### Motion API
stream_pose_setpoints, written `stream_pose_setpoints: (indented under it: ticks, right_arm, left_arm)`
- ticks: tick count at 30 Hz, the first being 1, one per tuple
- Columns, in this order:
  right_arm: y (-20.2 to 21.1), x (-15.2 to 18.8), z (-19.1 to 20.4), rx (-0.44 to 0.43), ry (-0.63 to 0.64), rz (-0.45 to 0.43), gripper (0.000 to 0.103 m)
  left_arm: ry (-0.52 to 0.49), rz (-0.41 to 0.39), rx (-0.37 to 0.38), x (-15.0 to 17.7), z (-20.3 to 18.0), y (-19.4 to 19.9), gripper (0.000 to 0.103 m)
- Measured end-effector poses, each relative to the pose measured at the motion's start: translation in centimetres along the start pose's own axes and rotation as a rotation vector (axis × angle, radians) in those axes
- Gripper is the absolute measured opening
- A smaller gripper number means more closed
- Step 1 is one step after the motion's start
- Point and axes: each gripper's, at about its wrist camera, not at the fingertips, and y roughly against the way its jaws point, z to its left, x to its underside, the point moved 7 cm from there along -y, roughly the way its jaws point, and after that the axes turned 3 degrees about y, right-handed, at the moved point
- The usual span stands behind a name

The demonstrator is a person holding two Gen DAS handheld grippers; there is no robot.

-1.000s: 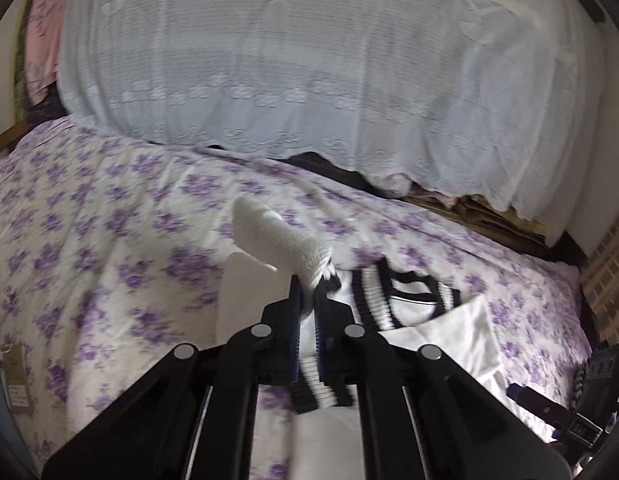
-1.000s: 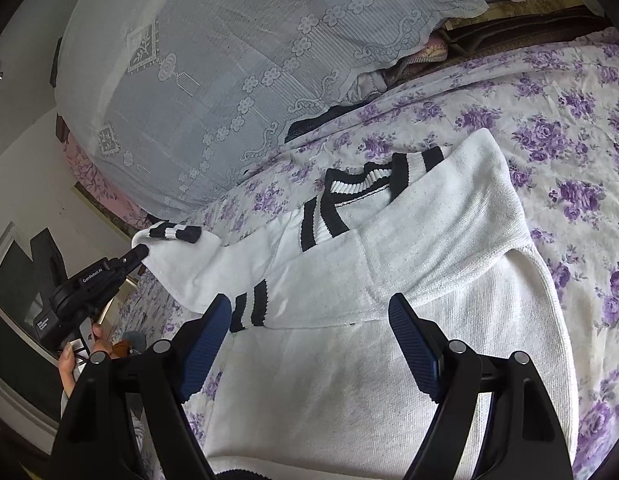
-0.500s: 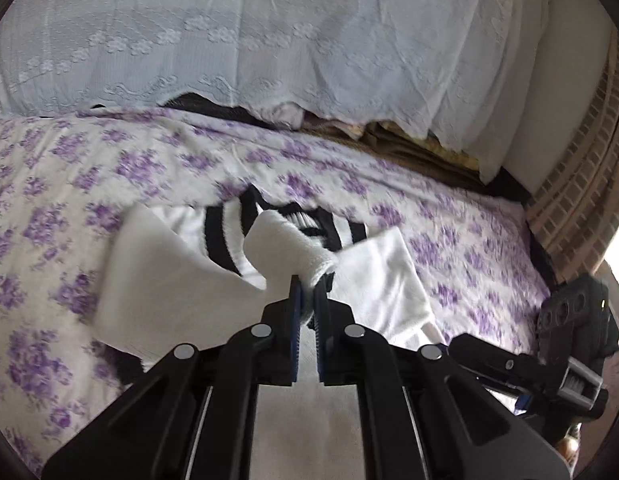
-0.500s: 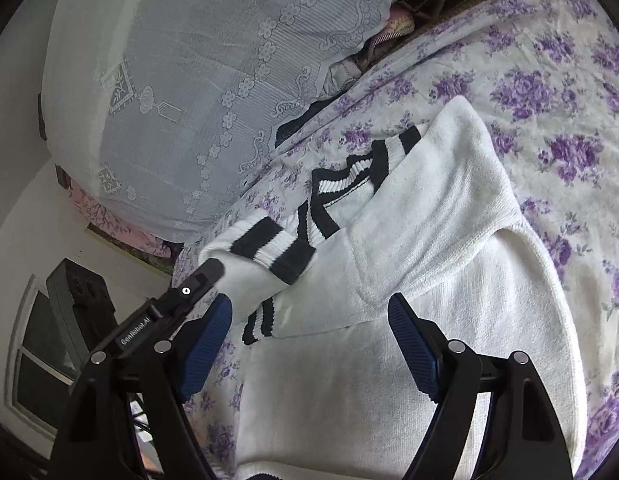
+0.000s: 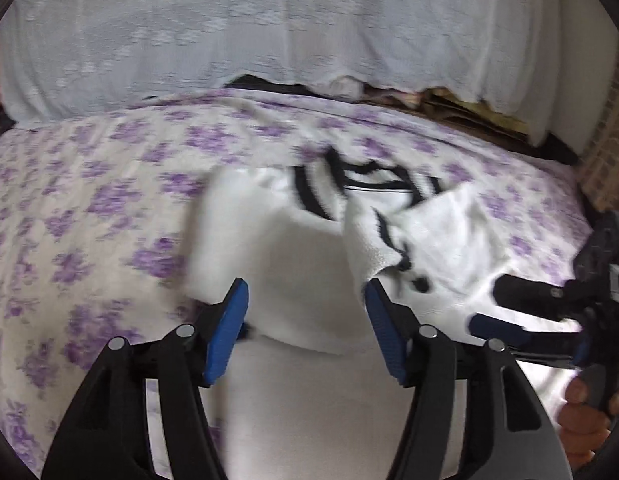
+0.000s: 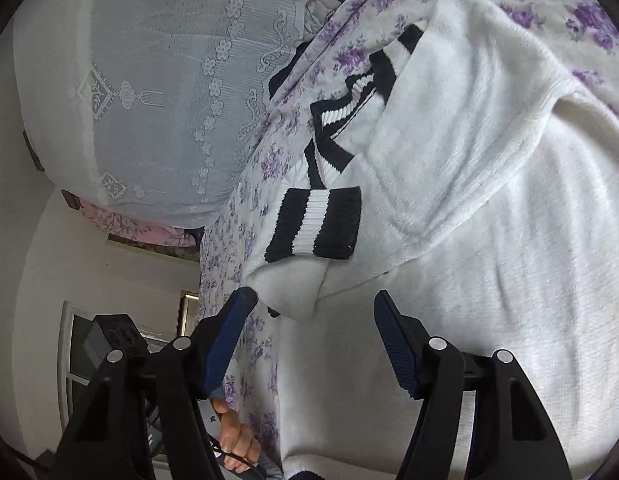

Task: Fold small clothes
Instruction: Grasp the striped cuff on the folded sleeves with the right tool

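Bed: purple-flowered sheet (image 5: 89, 208), lace cover (image 5: 269, 32) across top of frame.
Sweater: white knit sweater (image 6: 489, 220) flat on bed, sleeves crossed over chest; striped cuff (image 6: 315, 224) mid-frame in right view.
Left tongs (image 5: 305, 320): spread, jaws just opened, nothing pinched; sleeve lies just beyond.
Right tongs (image 6: 309, 328): spread but just narrowing, empty; sleeve fold between the tips.
Step, my guess: sleeve laid, w/draw clear w/o snagging knit, then fold body.
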Motion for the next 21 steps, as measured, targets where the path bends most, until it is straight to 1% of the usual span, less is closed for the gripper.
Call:
stream_pose_setpoints:
  ticks: [1, 2, 4, 6, 9, 10, 11, 12, 14, 15, 16, 17, 20, 21]
  right_arm:
    - [-0.5, -0.2, 0.3, 0.005, 0.002, -0.007, 0.067]
    - [-1.2, -0.4, 0.6, 0.003, -0.010, -0.011, 0.067]
    - [-2.6, -0.7, 1.0, -0.023, -0.050, 0.006, 0.067]
    - [-4.0, -1.0, 1.3, -0.027, -0.079, 0.015, 0.067]
    - [-5.6, -1.9, 1.6, 0.024, -0.048, -0.010, 0.067]
    - [-5.8, -2.1, 1.4, 0.042, -0.041, -0.019, 0.065]
    - [-5.9, -2.4, 1.2, 0.061, -0.036, -0.033, 0.052]
    - [-5.9, -2.7, 1.0, 0.083, -0.026, -0.047, 0.043]
    - [-5.6, -3.3, 0.3, 0.095, -0.012, -0.066, 0.019]
    - [-5.3, -3.6, 0.1, 0.107, 0.002, -0.080, 0.017]
    - [-4.7, -4.0, -0.3, 0.115, 0.015, -0.095, 0.013]
    - [-3.9, -4.4, -0.3, 0.125, 0.033, -0.116, 0.012]
    - [-0.3, -6.0, -0.5, 0.164, 0.113, -0.202, 0.011]
    - [1.0, -6.6, -0.8, 0.188, 0.146, -0.227, 0.011]
  left_arm:
    - [0.007, 0.000, -0.023, 0.0, 0.7, -0.3, 0.059]
    - [0.016, 0.004, -0.032, 0.1, 1.3, -0.6, 0.059]
    - [0.025, 0.007, -0.051, 0.2, 2.1, -0.9, 0.059]
    - [0.029, -0.002, -0.080, 0.0, 2.8, -1.0, 0.059]
    - [0.054, 0.018, -0.056, 0.1, 3.3, -1.4, 0.059]
    - [0.054, 0.022, -0.052, 0.2, 3.3, -1.5, 0.059]
    - [0.050, 0.024, -0.055, 0.3, 3.2, -1.6, 0.059]
    - [0.044, 0.027, -0.058, 0.4, 3.2, -1.8, 0.059]
    - [0.038, 0.035, -0.056, 0.5, 3.0, -2.1, 0.060]
    - [0.035, 0.039, -0.057, 0.6, 2.9, -2.2, 0.061]
    - [0.033, 0.042, -0.061, 0.8, 2.8, -2.4, 0.061]
    - [0.031, 0.047, -0.065, 0.9, 2.9, -2.6, 0.062]
    - [0.039, 0.051, -0.074, 1.0, 3.1, -2.7, 0.063]
    - [0.046, 0.049, -0.073, 1.0, 3.2, -2.6, 0.065]
